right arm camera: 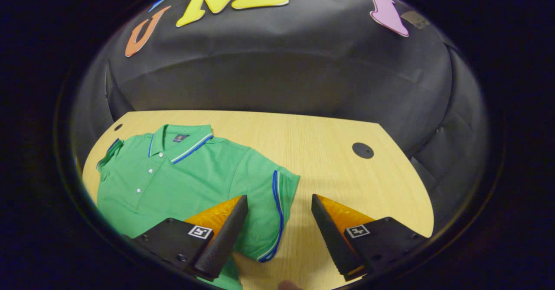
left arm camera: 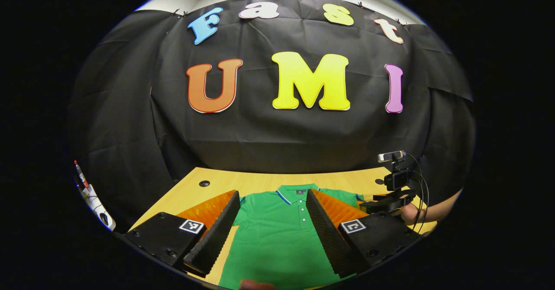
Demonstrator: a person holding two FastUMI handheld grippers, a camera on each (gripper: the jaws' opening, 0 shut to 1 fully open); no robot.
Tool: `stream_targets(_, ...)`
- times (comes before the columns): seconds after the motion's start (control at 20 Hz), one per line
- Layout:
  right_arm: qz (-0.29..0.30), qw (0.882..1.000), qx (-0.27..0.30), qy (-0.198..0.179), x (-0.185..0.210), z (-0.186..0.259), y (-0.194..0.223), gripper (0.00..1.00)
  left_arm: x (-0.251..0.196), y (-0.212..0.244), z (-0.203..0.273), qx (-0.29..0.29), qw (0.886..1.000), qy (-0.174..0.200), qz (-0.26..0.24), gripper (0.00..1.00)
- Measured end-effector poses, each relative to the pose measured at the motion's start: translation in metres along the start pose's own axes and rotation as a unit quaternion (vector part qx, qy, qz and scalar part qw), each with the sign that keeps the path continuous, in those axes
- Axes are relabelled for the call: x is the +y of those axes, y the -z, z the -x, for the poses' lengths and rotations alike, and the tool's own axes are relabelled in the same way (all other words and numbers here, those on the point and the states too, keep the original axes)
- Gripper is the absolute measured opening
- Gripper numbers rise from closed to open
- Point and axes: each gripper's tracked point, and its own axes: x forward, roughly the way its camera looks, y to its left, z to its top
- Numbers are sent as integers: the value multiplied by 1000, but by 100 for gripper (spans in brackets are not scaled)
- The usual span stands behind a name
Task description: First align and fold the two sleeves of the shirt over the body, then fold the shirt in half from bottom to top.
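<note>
Currently we see the green polo shirt (left arm camera: 277, 233) lying flat on the wooden counter (left arm camera: 256, 180), front side up. In the left gripper view, the left gripper (left arm camera: 272, 229) hangs above the shirt's body, its fingers spread wide with nothing between them; the button placket runs up through the gap. In the right gripper view, the right gripper (right arm camera: 279, 227) sits over the shirt's sleeve (right arm camera: 277, 194), also spread wide and holding nothing. We note one finger over the sleeve cloth, the other over bare counter; the sleeve's blue-trimmed cuff falls between them. We cannot tell whether the fingers touch the cloth.

Shirt appearance: green knit, collar (right arm camera: 182, 142) edged in white and blue stripes, small white buttons down the placket, a small dark label inside the neck. Both short sleeves lie spread outward, not yet folded.

Orientation: long axis runs from hem to collar, collar pointing toward the black cloth wall (left arm camera: 277, 134), hem nearest the grippers.

In the left gripper view, a hand (left arm camera: 414, 214) holds the other gripper at right.
</note>
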Motion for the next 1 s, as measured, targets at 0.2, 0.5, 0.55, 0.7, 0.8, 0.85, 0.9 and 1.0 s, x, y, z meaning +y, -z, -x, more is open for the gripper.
stream_targets(0.2,-27,1000,8,0,-7,-15,3,95,3,11,2,13,1000,-7,-10,98)
stream_targets(0.5,-35,999,25,0,-7,-20,5,9,5,12,6,18,1000,-9,-16,98)
stream_targets(0.55,-37,999,23,-6,-5,-17,3,6,6,12,5,18,1000,-7,-17,98)
stream_targets(0.7,-78,997,4,-13,-7,-9,-14,9,6,16,6,23,1000,-1,-17,98)
stream_targets(0.8,-95,995,2,-15,-9,-4,-21,9,8,21,5,30,999,-1,-14,98)
stream_targets(0.85,-98,995,0,-16,-7,-1,-26,9,10,23,5,33,999,-2,-12,99)
stream_targets(0.9,-98,995,-3,-14,-6,1,-31,9,11,24,6,35,999,-3,-10,98)
stream_targets(1.0,-95,995,-12,-14,2,6,-42,8,15,24,8,35,999,-4,-9,99)
